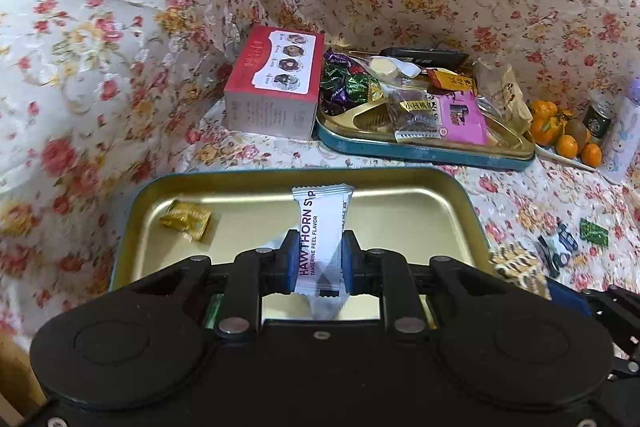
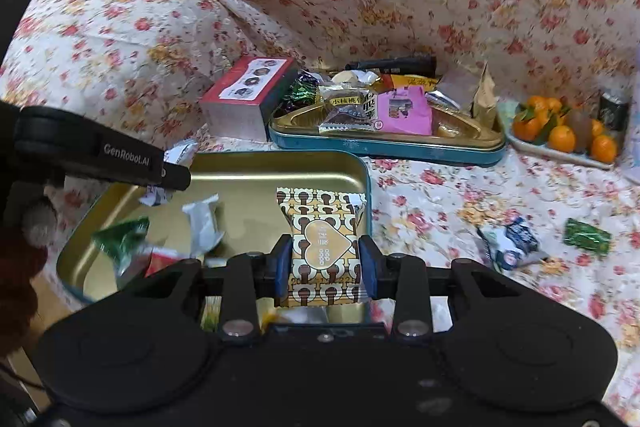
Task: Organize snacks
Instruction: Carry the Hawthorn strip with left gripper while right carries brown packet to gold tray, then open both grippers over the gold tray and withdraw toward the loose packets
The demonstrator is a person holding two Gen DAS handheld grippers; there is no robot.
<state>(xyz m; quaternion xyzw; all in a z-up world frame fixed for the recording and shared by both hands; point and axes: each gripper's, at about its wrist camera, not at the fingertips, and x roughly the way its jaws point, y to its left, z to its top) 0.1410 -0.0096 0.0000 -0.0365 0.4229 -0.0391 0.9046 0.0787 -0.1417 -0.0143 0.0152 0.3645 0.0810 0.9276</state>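
My left gripper [image 1: 319, 259] is shut on a white Hawthorn snack packet [image 1: 322, 227] and holds it over the near gold tin tray [image 1: 400, 183]. A gold-wrapped candy [image 1: 186, 219] lies in that tray at the left. My right gripper [image 2: 326, 269] is shut on a gold-and-brown patterned snack packet [image 2: 320, 223] above the right part of the same tray [image 2: 280, 163]. That tray also holds a green packet [image 2: 120, 239] and a white packet [image 2: 204, 219]. The left gripper's body [image 2: 100, 151] shows at the left of the right wrist view.
A second gold tray with a teal rim [image 1: 420, 147] [image 2: 384, 145] behind holds several mixed snacks. A red box [image 1: 276, 83] stands left of it. Oranges on a plate [image 2: 560, 135] sit at the right. Loose wrapped candies [image 2: 512, 239] [image 2: 586, 235] lie on the floral cloth.
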